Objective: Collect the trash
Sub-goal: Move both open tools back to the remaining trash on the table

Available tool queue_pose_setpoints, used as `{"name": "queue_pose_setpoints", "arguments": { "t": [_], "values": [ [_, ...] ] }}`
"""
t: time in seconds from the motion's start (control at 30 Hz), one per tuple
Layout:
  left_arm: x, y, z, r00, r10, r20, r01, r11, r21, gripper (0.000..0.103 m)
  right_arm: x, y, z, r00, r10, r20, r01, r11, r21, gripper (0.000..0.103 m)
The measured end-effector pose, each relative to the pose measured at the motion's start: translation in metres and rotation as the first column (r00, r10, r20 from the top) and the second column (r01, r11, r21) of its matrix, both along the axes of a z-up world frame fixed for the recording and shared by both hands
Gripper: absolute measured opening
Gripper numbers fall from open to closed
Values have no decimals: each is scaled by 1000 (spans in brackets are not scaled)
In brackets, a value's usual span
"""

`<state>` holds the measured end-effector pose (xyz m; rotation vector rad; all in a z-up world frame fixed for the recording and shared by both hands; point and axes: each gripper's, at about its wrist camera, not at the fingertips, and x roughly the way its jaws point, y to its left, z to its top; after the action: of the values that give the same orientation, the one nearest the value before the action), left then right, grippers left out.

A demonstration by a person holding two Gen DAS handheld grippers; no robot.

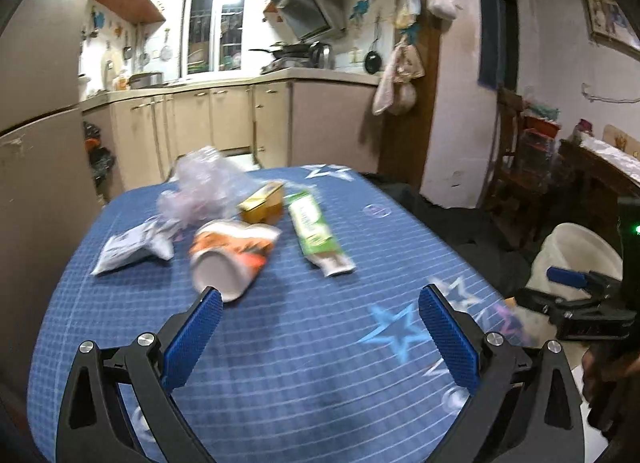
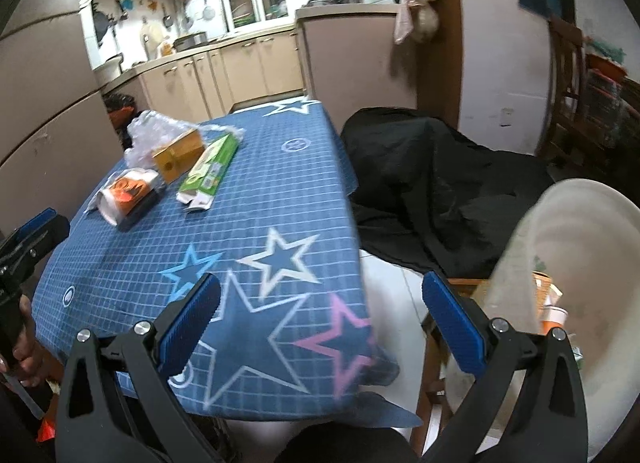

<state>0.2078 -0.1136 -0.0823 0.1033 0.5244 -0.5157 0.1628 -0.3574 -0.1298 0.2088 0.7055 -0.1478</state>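
Note:
Trash lies on the blue star-patterned tablecloth (image 1: 304,343): a crushed orange-and-white paper cup (image 1: 230,255), a green carton (image 1: 314,231), a yellow box (image 1: 264,203), a white wrapper (image 1: 132,247) and a crumpled clear plastic bag (image 1: 204,183). My left gripper (image 1: 320,299) is open and empty above the table, its left fingertip close to the cup. My right gripper (image 2: 320,287) is open and empty over the table's right edge, beside a white bin (image 2: 568,263). The cup (image 2: 128,199), carton (image 2: 208,171) and box (image 2: 178,155) show in the right wrist view too.
The white bin (image 1: 576,255) stands on a stool right of the table and holds some trash. A black cloth-covered seat (image 2: 432,183) lies beyond the table's right side. Kitchen cabinets (image 1: 200,123) stand behind. A fridge (image 1: 40,183) is at the left.

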Motion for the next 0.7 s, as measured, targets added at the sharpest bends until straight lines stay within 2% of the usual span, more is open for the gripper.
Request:
{"name": "queue_pose_setpoints", "arguments": {
  "t": [0.17, 0.3, 0.53, 0.7],
  "values": [
    [7, 31, -13, 996, 85, -28, -84, 996, 33, 98, 14, 18, -3, 999, 48, -16, -48, 999, -5, 98],
    [14, 55, -18, 988, 149, -50, -148, 989, 21, 98, 24, 33, -4, 996, 83, -19, -83, 997, -1, 98],
    [19, 75, -21, 975, 220, -8, -219, 973, 74, 98, 49, 71, -3, 981, 194, -12, -194, 981, -1, 98],
    [36, 98, -19, 958, 286, -8, -285, 955, 87, 98, 77, 97, 0, 960, 280, 12, -280, 957, 79, 98]
  ]
}}
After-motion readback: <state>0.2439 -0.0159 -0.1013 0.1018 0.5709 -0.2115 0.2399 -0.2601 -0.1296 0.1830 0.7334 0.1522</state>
